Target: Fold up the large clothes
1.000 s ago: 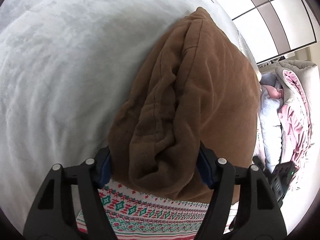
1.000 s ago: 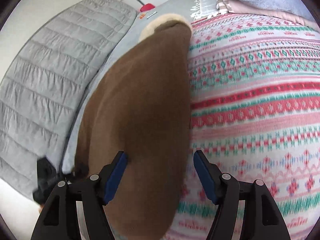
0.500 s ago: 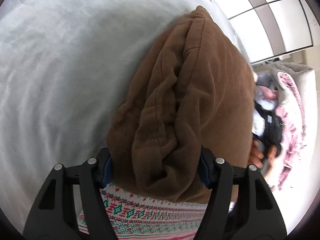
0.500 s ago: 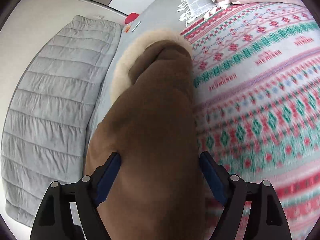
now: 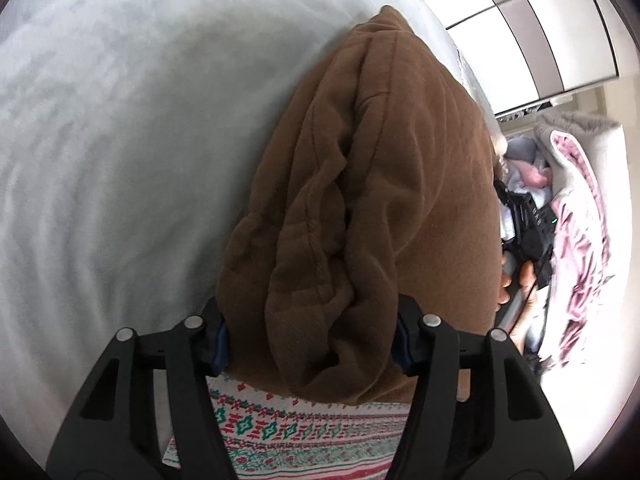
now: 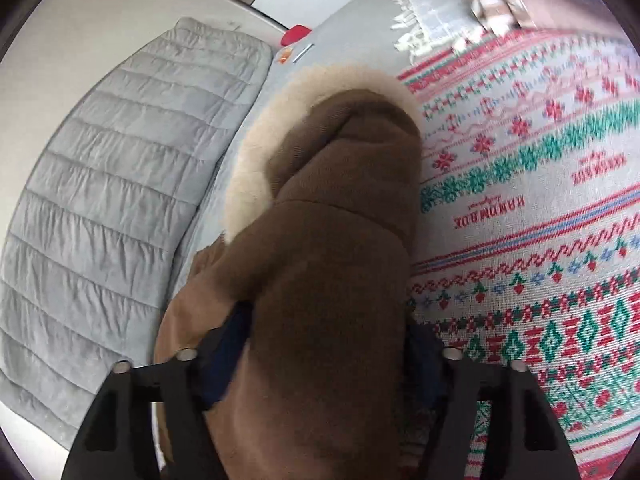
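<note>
Left wrist: left gripper (image 5: 310, 338) jaws closing, pinching a thick bunch of the brown garment (image 5: 360, 200), which fills the gap and runs ahead of them over the grey bedding (image 5: 120, 160); patterned blanket (image 5: 300, 432) below the jaws; a hand (image 5: 516, 284) to their right. Right wrist: right gripper (image 6: 324, 356) jaws closing on the same brown garment (image 6: 320, 300), cream fleece lining (image 6: 256, 168) ahead, patterned blanket (image 6: 540, 240) right of the jaws, grey quilt (image 6: 100, 200) left.

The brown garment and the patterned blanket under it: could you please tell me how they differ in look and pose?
The brown garment is plain with cream fleece trim; the patterned blanket carries red and green bands. The brown garment is bunched in thick folds; the patterned blanket lies spread flat. Both are soft textiles.
</note>
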### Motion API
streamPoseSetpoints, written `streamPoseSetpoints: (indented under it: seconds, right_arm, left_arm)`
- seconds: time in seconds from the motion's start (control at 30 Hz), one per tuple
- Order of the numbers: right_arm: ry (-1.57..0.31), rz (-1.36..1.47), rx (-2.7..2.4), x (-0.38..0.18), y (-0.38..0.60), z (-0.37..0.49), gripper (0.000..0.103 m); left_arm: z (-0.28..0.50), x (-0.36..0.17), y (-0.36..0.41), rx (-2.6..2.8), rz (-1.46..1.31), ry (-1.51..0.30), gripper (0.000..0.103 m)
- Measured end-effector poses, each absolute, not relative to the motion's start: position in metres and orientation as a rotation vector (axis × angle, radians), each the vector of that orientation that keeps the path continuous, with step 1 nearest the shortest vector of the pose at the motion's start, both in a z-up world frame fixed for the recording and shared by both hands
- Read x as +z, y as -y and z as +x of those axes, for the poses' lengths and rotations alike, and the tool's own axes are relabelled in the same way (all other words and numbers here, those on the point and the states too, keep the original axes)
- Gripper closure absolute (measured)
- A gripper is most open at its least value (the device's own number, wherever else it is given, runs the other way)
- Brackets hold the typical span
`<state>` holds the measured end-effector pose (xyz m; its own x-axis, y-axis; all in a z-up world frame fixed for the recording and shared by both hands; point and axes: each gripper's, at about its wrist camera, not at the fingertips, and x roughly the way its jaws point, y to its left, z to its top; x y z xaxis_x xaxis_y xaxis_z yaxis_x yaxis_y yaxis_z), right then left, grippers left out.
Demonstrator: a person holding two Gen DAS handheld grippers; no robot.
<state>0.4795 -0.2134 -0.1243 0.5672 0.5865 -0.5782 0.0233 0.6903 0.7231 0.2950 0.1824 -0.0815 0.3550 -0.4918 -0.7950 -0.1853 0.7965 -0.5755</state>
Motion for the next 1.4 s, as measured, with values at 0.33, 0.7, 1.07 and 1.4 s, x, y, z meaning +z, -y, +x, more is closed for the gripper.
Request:
streamPoseSetpoints:
  seconds: [0.33,0.7,1.07,1.4]
  right_arm:
    - [-0.921,0.679,0.309,-0.112,0.197,0.479,0.045]
    - [-0.913,0.687,0.317,-0.12,0.207,0.469,0.045]
    - [-0.91,0.678,0.306,-0.118,0.206,0.467,0.045]
    - [-0.909,0.662,0.291,-0.118,0.205,0.464,0.05]
  left_arm:
    - [0.294,-0.074,-0.164,-0.16,-0.548,-1.164,0.045]
    - [0.295,-0.076,-0.164,-0.155,-0.551,-1.168,0.044]
    - [0.298,-0.08,-0.163,-0.177,-0.556,-1.174,0.043]
    - [0.298,-0.076,-0.165,-0.165,-0.57,-1.166,0.052]
